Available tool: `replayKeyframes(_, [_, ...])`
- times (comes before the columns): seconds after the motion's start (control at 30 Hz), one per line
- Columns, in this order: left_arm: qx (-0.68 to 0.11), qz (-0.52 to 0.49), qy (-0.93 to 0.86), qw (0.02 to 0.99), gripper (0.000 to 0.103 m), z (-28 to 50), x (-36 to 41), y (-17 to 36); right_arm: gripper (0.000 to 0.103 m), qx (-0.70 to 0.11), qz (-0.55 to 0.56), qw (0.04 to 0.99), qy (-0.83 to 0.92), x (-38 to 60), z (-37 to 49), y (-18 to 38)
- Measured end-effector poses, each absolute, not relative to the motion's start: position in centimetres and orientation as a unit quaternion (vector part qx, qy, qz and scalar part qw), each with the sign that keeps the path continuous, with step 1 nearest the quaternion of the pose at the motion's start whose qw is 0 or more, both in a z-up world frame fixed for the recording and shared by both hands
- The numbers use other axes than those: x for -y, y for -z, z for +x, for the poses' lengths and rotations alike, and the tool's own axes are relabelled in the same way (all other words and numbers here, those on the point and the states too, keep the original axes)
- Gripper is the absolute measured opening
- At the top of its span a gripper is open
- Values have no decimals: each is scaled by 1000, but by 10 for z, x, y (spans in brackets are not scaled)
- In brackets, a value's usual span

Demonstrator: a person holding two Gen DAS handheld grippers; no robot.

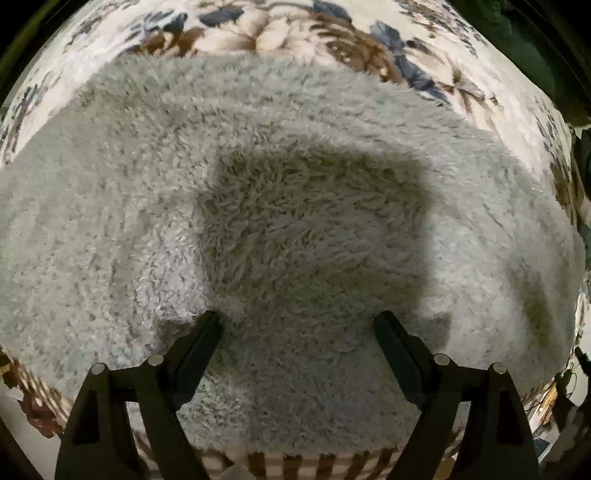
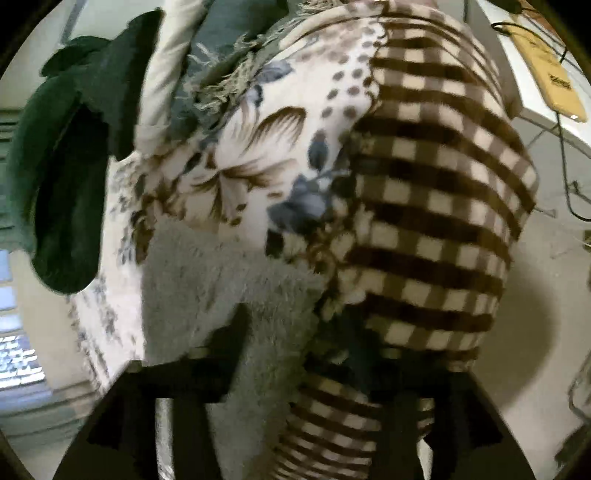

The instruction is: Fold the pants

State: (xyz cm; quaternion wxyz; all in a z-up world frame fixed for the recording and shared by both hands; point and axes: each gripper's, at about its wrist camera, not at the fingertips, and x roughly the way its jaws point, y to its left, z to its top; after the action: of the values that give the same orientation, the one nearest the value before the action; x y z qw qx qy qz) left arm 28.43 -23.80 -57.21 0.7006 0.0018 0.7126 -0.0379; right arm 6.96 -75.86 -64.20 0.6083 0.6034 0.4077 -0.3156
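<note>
On the floral blanket (image 1: 295, 33), grey fleece pants (image 1: 184, 203) lie crosswise under the wide left tool (image 1: 297, 319); right tool's (image 2: 273, 332) state unclear.

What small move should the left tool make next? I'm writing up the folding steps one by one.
Probably lower the left tool straight down and close it on the grey fleece pants. Its jaws stand wide apart with pile between them but nothing pinched, and the pants lie spread over the floral blanket. The right tool is too blurred to judge, so I would settle the left grip first.
</note>
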Motion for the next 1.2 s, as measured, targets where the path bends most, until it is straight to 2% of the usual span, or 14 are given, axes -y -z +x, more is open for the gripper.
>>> replayKeyframes(0.13, [-714, -16, 54, 697, 103, 296, 235, 592, 60, -403, 630, 620, 236, 743, 73, 674])
replayKeyframes(0.27, [-717, -19, 56, 695, 103, 305, 237, 600, 60, -339, 675, 632, 176, 734, 88, 711])
replayKeyframes(0.43, [-715, -8, 50, 697, 103, 301, 245, 606, 61, -262, 703, 646, 138, 732, 115, 729])
replayKeyframes(0.5, [-720, -5, 46, 692, 103, 294, 249, 606, 46, -244, 709, 646, 141, 730, 120, 728])
replayKeyframes(0.53, [-721, -7, 43, 692, 103, 295, 250, 604, 22, -249, 710, 642, 147, 730, 125, 729])
replayKeyframes(0.6, [-716, -15, 38, 697, 103, 302, 260, 600, 19, -261, 698, 646, 164, 729, 132, 724])
replayKeyframes(0.7, [-695, -30, 36, 717, 103, 300, 258, 581, 17, -278, 663, 672, 177, 725, 144, 692])
replayKeyframes(0.9, [-636, -66, 31, 768, 103, 291, 231, 516, 16, -307, 556, 755, 166, 683, 177, 589])
replayKeyframes(1.07, [-611, -105, 26, 784, 103, 276, 160, 475, 16, -342, 441, 820, 129, 594, 218, 507])
replayKeyframes(1.2, [-596, -117, -8, 795, 103, 262, 88, 463, 16, -406, 313, 853, 98, 482, 253, 486])
